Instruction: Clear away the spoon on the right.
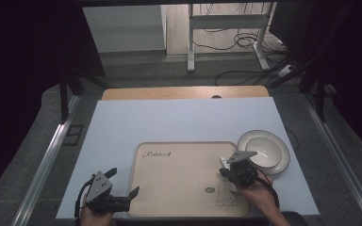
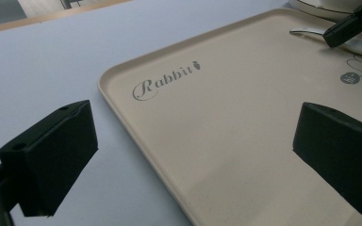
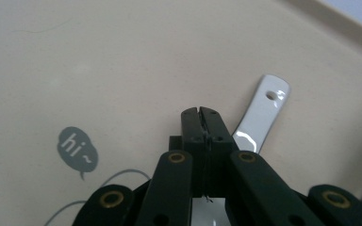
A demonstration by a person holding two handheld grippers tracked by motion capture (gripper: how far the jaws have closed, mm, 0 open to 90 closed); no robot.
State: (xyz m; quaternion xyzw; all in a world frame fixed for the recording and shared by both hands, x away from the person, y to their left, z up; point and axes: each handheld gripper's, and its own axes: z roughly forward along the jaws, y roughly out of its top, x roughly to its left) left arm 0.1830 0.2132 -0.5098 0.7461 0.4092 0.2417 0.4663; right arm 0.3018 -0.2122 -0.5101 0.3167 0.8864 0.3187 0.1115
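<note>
A beige tray point(image 1: 179, 181) printed with the word "Rabbit" and a rabbit line drawing is lying on the pale blue tabletop point(image 1: 169, 122), near its front edge. Just beyond the tray's right far corner a white bowl point(image 1: 264, 150) with a dark rim is sitting on the tabletop, touching or nearly touching the tray's edge. The right gripper point(image 1: 226, 172) is hanging over the right part of the tray, close to the bowl, held in the person's right hand point(image 1: 257, 193). In the right gripper view its jaws are standing pressed together with no gap between them, and a glossy white ceramic spoon point(image 3: 263, 115) is lying flat on the tray beneath them, its handle, with a small hole at the end, reaching out past the jaws to the right; whether the jaws are actually pinching the spoon I cannot tell. A grey "hi~" speech bubble point(image 3: 77, 149) is showing on the tray just left of those jaws. The left gripper point(image 1: 124, 181) is hovering at the tray's front left corner, its jaws standing wide apart with nothing between them, one over the tabletop and the other over the tray.
</note>
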